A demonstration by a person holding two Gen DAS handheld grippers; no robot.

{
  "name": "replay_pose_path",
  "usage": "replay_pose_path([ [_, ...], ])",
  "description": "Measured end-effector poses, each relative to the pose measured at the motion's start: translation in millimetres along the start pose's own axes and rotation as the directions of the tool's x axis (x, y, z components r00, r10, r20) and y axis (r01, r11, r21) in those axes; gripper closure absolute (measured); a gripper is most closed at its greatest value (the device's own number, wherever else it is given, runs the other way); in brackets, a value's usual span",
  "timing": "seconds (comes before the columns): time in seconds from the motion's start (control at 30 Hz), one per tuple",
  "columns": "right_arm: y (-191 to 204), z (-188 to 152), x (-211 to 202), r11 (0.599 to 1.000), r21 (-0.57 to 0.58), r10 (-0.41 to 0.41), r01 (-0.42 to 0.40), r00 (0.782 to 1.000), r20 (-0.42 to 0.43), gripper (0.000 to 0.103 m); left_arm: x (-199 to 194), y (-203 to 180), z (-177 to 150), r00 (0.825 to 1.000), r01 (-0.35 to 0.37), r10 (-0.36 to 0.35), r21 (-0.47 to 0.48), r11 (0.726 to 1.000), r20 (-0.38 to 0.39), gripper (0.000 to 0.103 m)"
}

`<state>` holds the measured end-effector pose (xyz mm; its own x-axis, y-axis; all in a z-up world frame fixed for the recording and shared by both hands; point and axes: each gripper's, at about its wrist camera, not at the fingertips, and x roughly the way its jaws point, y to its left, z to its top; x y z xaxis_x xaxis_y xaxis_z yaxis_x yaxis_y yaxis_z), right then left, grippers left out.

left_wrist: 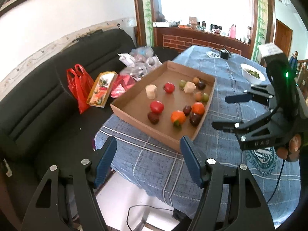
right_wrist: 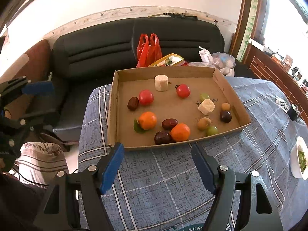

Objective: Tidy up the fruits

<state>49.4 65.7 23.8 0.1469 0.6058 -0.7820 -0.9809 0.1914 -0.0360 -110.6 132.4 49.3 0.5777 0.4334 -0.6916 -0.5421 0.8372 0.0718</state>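
- Left gripper [left_wrist: 148, 161] is hovering over the near corner of the table, tilted downward; jaws are standing wide apart with nothing between them.
- Right gripper [right_wrist: 157, 165] is hovering just short of the cardboard tray [right_wrist: 113, 104], angled down; jaws are gaping wide, gripping nothing.
- Right gripper is also showing at the right of the left wrist view, a hand [left_wrist: 292, 148] wrapping its handle; the hand is partly cut off.
- Fruits are all lying loose in the tray: two tomatoes [right_wrist: 146, 97], two oranges [right_wrist: 147, 120], dark red dates [right_wrist: 169, 124], green grapes [right_wrist: 212, 130], a dark plum-like fruit [right_wrist: 225, 116], and two pale chunks [right_wrist: 161, 82] that are hard to identify.
- One orange is sitting beside a green leaf [right_wrist: 137, 128]; the other is touching a dark fruit at the near wall.
- Tray is resting on a blue plaid tablecloth [right_wrist: 163, 182].
- White bowl [right_wrist: 297, 159] of greens is sitting well apart at the right, cut off by the frame edge.
- Dark sofa [right_wrist: 96, 46] is standing behind the table, holding a red plastic bag [right_wrist: 149, 49], a snack packet and clear bags.
- Bright window and brick-patterned ledge clutter are too washed out to read.
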Motion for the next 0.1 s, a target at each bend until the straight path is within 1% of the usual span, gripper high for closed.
replay_pose_path([
  [0.1, 1.5, 1.0, 2.8, 1.0, -0.003, 0.007, -0.007, 1.0, 0.0, 0.029, -0.5, 0.3, 2.2, 1.0, 0.003, -0.003, -0.003, 1.0, -0.002, 0.035],
])
